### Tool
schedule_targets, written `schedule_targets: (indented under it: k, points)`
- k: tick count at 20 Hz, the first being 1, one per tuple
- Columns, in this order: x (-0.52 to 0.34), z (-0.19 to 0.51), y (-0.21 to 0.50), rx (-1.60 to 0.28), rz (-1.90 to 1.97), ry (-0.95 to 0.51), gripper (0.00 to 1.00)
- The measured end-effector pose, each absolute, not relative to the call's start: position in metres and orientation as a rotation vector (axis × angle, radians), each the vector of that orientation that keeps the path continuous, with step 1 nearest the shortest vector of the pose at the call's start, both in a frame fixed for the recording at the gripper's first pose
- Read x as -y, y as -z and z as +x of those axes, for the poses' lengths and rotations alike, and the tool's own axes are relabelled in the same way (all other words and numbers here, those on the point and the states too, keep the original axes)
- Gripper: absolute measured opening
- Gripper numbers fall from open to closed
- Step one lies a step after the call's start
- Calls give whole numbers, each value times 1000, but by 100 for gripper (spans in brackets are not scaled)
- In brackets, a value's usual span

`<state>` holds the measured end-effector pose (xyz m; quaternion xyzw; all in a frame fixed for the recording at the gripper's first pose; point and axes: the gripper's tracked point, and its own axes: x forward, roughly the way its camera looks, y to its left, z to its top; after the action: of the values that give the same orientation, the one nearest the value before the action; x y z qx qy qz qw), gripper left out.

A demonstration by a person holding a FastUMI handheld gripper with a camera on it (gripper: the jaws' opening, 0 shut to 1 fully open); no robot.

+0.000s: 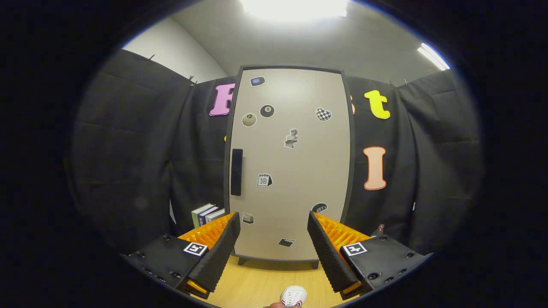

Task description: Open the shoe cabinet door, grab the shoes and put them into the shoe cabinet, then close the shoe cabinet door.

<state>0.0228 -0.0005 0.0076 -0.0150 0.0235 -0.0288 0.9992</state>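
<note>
Two fingers of the gripper (274,239) spread wide, holding nothing.

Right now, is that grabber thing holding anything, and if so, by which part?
Nothing is held. The gripper has its fingers spread wide with empty space between them, facing the closed cabinet door. The shoe lies on the floor between the fingers, untouched.

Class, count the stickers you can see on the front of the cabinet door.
9 on the cabinet door: four near the top, one mid-door, one beside the handle, three low down past the open claw. Its fingers may hide more.
</note>
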Motion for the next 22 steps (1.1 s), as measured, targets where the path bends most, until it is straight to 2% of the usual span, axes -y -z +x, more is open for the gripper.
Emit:
schedule_targets:
  k: [6,12,22]
  points:
    - [-16,48,-29,-38,-44,60,98]
    - [-34,107,-49,-36,-42,71,98]
    - [-68,211,-40,-99,1,39,99]
